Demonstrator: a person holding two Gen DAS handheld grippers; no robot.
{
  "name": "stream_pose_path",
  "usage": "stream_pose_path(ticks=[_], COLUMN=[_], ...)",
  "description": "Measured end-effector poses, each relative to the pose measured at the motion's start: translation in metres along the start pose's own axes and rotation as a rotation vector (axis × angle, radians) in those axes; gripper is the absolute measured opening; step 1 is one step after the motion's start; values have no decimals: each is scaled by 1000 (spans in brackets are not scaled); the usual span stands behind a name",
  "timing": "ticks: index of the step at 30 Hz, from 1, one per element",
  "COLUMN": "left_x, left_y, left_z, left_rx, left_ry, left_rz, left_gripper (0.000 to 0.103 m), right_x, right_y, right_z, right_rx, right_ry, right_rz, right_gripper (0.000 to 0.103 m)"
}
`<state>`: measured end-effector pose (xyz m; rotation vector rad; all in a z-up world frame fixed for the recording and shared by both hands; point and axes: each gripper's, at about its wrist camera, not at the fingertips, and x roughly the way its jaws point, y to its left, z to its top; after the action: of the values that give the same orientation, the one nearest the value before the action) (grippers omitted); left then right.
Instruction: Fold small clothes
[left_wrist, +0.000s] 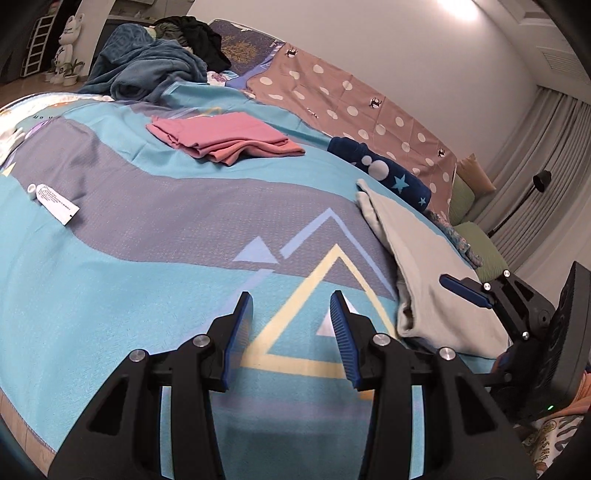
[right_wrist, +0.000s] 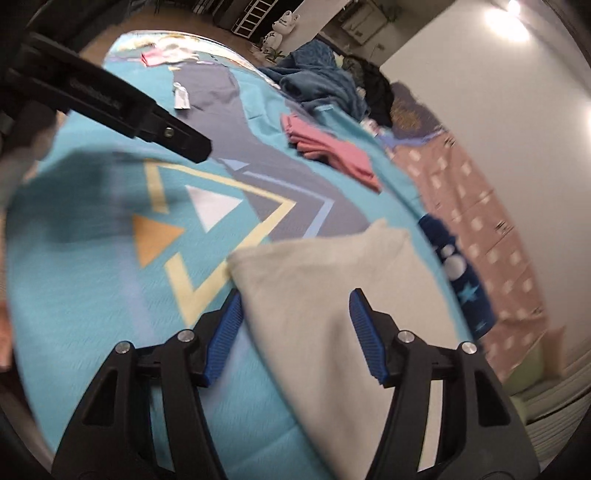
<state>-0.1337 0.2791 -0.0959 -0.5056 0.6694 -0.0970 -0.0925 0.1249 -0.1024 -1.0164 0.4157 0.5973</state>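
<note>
A pale cream garment (left_wrist: 424, 266) lies flat on the turquoise patterned bedspread (left_wrist: 129, 258), at the right of the left wrist view. My left gripper (left_wrist: 291, 301) is open over the bare bedspread to its left, with nothing between its pads. In the right wrist view my right gripper (right_wrist: 295, 299) is open just above the cream garment (right_wrist: 325, 295); the cloth lies under and between the jaws, and the pads do not press on it. A folded pink garment (left_wrist: 225, 136) rests farther back. A folded navy garment with stars and dots (left_wrist: 384, 170) lies behind the cream one.
A white tube (left_wrist: 51, 201) lies at the left on the bedspread. A heap of blue blanket and dark clothes (left_wrist: 147, 70) fills the far end. A brown polka-dot sheet (left_wrist: 351, 103) runs along the wall, with green pillows (left_wrist: 476, 240) and a black lamp (left_wrist: 541, 181) at the right.
</note>
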Motion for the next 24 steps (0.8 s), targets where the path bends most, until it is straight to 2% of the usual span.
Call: stream_pose_path(ticks=[2, 3, 4, 6, 7, 9, 10, 12, 14, 18, 19, 20, 21, 24], left_x=[4, 6, 9, 14, 20, 34, 44, 69, 107, 173, 182, 189, 195, 190], left_y=[2, 2, 2, -1, -2, -8, -12, -22, -33, -53, -59, -67, -73, -84], left_z=[4, 8, 11, 22, 29, 43, 51, 66, 80, 90, 93, 98, 103, 114], left_rx=[-10, -13, -13, -16, -24, -38, -41, -48, -91, -175, -165, -141, -127, -94], left_ry=[2, 2, 1, 4, 12, 33, 45, 82, 165, 314, 311, 292, 284, 212], left_rz=[-17, -31, -49, -123, -177, -267, -313, -394, -484, -532, -516, -492, -485, -457], left_gripper=[44, 44, 44, 44, 45, 51, 56, 57, 58, 58, 54, 24, 4, 4], right_x=[8, 13, 17, 11, 5, -1, -2, -4, -4, -10, -13, -16, -17, -17], right_y=[5, 6, 3, -21, -45, -78, -94, -101, -101, -98, -99, -100, -101, -93], right_z=[7, 10, 13, 16, 16, 12, 7, 3, 2, 2, 1, 0, 0, 2], right_rx=[-11, -12, 18, 168, 289, 418, 465, 508, 526, 536, 540, 544, 552, 553], right_ry=[-14, -4, 15, 3, -16, -53, -59, -54, -51, -56, -59, -62, -63, -50], right_rz=[-9, 13, 27, 128, 206, 294, 348, 393, 404, 391, 390, 393, 401, 411], right_gripper=[48, 19, 7, 7, 7, 7, 7, 7, 7, 7, 7, 7, 7, 6])
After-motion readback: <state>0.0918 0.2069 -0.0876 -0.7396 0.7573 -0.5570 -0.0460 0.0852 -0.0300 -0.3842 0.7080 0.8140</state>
